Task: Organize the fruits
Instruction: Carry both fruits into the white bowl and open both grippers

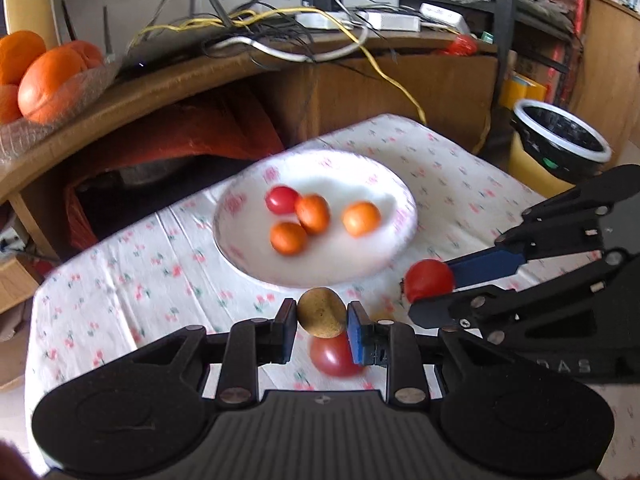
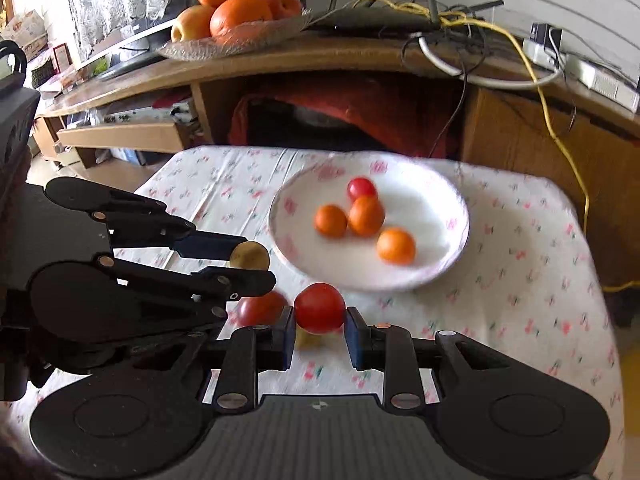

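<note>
My left gripper (image 1: 321, 314) is shut on a small yellow-brown round fruit (image 1: 321, 312), held just above the flowered tablecloth (image 1: 120, 280). A red tomato (image 1: 334, 354) lies on the cloth under it. My right gripper (image 2: 320, 314) is shut on another red tomato (image 2: 320, 308); a yellowish fruit (image 2: 310, 338) peeks out below it. The white plate (image 2: 424, 208) just beyond both grippers holds one red tomato (image 2: 362, 188) and three orange fruits (image 2: 366, 216). Each gripper shows in the other's view, the right gripper (image 1: 432, 288) and the left gripper (image 2: 254, 264), side by side.
A wooden shelf (image 2: 320, 56) runs behind the table with a tray of large oranges (image 2: 240, 12), a router and tangled cables (image 2: 460, 24). A bin with a black liner (image 1: 560, 140) stands off the table's far right corner. The table edges are close on both sides.
</note>
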### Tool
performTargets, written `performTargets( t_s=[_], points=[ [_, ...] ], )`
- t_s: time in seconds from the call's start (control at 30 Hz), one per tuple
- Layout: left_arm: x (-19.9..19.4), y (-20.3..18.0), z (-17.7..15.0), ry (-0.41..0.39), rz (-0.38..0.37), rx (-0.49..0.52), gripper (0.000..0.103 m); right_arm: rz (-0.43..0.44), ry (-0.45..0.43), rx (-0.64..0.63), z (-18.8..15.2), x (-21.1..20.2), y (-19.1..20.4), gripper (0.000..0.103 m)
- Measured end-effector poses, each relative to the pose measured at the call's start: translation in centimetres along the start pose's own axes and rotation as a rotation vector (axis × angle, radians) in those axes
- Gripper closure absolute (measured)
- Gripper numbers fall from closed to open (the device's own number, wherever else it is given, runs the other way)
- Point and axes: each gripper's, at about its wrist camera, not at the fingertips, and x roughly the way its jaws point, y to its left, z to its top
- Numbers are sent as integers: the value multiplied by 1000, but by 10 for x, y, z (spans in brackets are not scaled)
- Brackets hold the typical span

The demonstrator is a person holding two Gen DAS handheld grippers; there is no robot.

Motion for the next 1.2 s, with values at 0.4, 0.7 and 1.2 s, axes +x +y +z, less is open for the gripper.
performTargets(
  t_s=[0.4, 0.7, 1.2],
  points=[
    [25, 5, 16, -3, 16, -7, 68, -40, -22, 19, 16, 17, -18, 81],
    [41, 10, 20, 6, 24, -27, 68, -61, -24, 14, 21, 34, -26, 81],
    [49, 14, 21, 13, 21, -44, 67, -66, -9, 37, 20, 45, -34, 78]
  ],
)
